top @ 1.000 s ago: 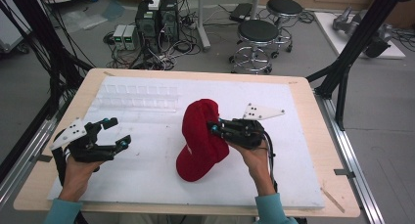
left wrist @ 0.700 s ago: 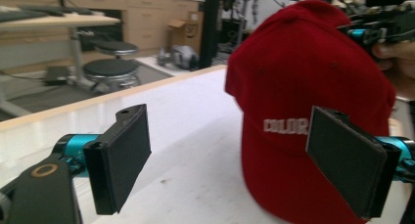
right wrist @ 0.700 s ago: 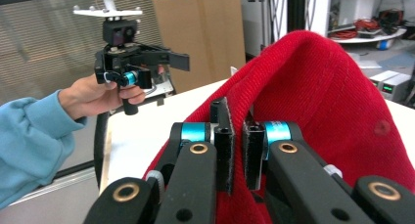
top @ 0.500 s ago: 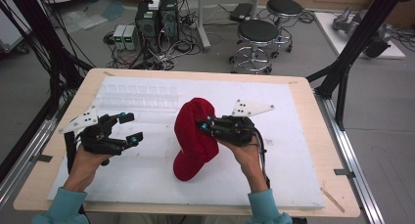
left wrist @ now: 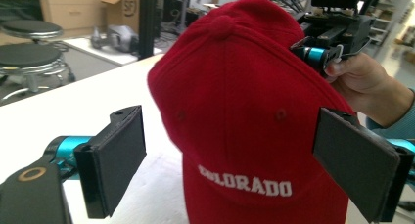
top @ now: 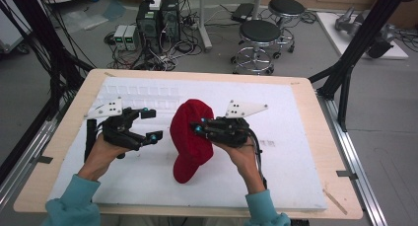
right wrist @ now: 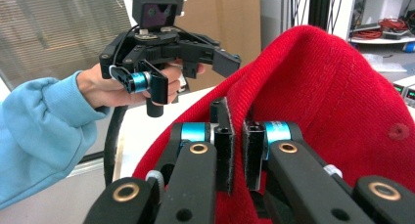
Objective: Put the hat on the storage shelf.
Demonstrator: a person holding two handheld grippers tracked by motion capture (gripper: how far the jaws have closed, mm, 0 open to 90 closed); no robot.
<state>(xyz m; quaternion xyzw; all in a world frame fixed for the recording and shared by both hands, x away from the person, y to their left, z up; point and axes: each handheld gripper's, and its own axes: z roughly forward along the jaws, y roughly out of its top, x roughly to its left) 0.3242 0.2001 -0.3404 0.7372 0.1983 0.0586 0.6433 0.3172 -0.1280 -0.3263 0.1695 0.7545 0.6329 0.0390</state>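
Nearest us, our two sleeved forearms come in over the white worktop. Our right tool is clamped on the fabric of the red cap, its jaws pressed together on a fold at the cap's right side, holding it partly raised near the middle of the worktop. Our left tool sits just beside the cap with its jaws spread wide and touching nothing. Through the left gripper view we read "COLORADO" in white on the cap. Beyond the worktop stand two stools.
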